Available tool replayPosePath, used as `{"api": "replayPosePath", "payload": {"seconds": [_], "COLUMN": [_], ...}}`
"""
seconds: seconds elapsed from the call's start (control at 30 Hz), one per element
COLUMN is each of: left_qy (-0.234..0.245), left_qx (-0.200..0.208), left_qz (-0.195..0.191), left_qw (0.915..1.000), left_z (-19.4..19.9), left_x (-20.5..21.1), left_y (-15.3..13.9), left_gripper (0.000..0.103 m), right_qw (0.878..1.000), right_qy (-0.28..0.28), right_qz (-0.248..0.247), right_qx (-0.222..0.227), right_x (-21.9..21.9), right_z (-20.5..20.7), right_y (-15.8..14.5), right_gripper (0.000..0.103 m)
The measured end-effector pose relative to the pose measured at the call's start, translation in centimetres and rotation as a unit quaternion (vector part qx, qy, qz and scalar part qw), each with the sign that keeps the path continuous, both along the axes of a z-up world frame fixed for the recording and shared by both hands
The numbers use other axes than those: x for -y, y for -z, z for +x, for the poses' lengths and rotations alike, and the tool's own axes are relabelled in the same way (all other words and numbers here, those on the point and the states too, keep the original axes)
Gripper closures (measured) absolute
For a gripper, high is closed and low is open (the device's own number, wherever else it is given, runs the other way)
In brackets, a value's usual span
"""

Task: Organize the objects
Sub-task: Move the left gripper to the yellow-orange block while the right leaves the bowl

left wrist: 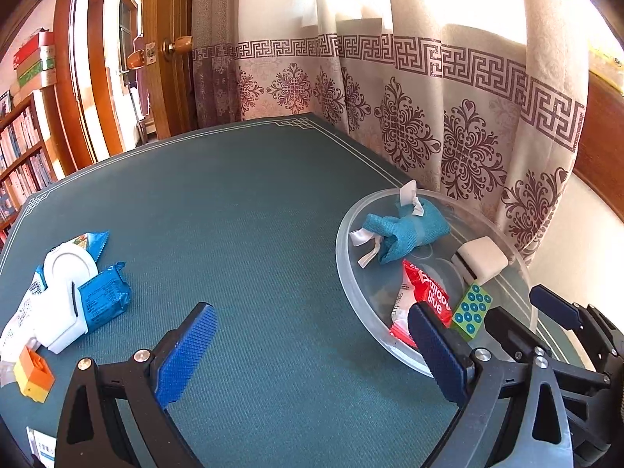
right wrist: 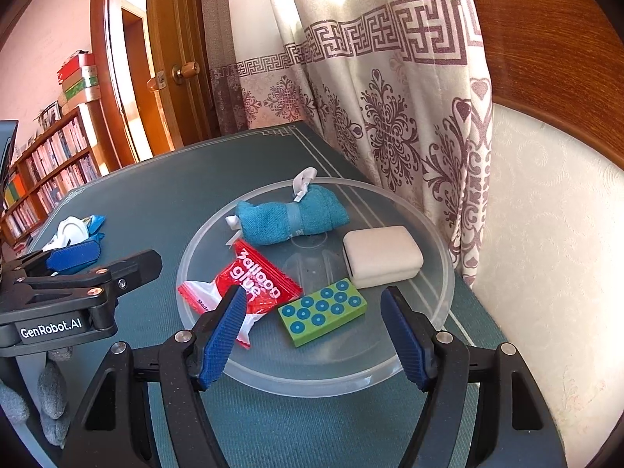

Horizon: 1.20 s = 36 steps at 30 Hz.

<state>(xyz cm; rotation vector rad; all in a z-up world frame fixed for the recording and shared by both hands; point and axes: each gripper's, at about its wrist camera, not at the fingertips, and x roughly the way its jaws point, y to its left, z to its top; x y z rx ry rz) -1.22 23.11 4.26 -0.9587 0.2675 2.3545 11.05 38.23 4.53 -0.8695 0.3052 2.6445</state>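
- Both tongs stand apart, empty: the left gripper (left wrist: 312, 351) over bare mat, the right gripper (right wrist: 316, 331) just short of the green block (right wrist: 322, 312).
- The block lies in the clear tray (right wrist: 440, 304), touching the red packet (right wrist: 249, 288), it seems.
- Beyond: white case (right wrist: 382, 255), rolled teal towel (right wrist: 290, 216).

Red-and-white sachet (right wrist: 249, 292) in the clear tray (right wrist: 440, 273) — white lettering "3alloon glue", with a partial "Made" on its white end. Black body of the left gripper (right wrist: 117, 261) — white brand mark "GenRobot.AI". Print on the blue packets (left wrist: 103, 300) too small to read.
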Motion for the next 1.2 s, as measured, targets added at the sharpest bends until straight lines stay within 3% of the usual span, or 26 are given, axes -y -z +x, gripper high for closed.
{"api": "replayPosePath", "payload": {"seconds": [0.73, 1.2], "left_qy": [-0.098, -0.206], "left_qx": [0.008, 0.032], "left_qz": [0.025, 0.036], "left_qw": [0.9948, 0.9774], "left_z": [-2.2, -4.0], "left_x": [8.4, 15.6], "left_y": [-0.9, 0.0], "left_gripper": [0.002, 0.002], "right_qw": [0.996, 0.991], "right_qy": [-0.085, -0.133], "right_qz": [0.027, 0.029], "right_qx": [0.0, 0.008], "right_x": [5.7, 8.9], "right_z": [-2.5, -3.3], "right_y": [-1.0, -0.7], "right_gripper": [0.029, 0.027]}}
